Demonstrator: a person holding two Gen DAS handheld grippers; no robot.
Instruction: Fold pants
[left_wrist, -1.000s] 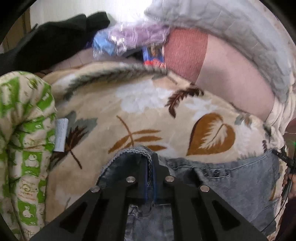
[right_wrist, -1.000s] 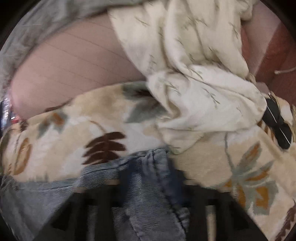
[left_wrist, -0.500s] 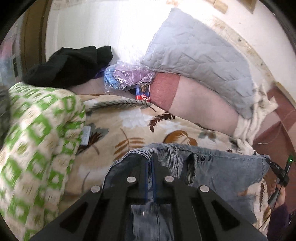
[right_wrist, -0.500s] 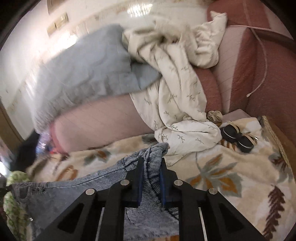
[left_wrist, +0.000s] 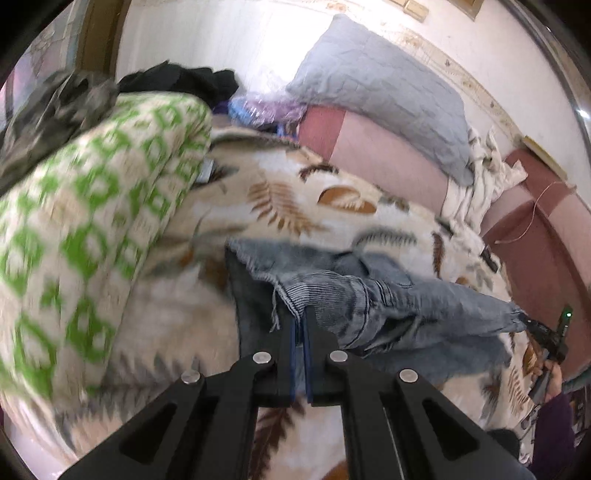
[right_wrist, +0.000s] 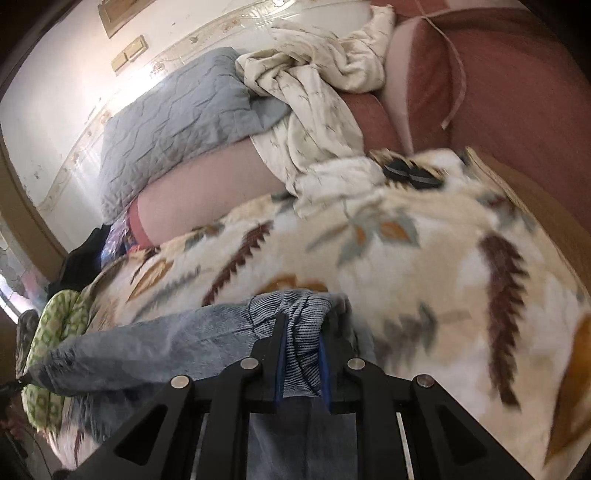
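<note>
Left gripper (left_wrist: 300, 317) clamped tight on a jeans (left_wrist: 388, 306) hem corner; right gripper (right_wrist: 301, 328) pinches bunched denim. Jeans hang stretched between both fingertips, above the leaf-print blanket (right_wrist: 424, 251).

both wrist views: close, above bed | shared: leaf blanket (left_wrist: 332, 206)

Faded ribbed denim pants (left_wrist: 388, 295) lie on a fluffy fleece blanket (left_wrist: 295, 199).

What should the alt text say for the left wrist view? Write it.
The left claw is shut on the hem of blue denim pants, lifted above a leaf-print blanket. A green-patterned quilt bulges left; a grey pillow lies behind.
</note>
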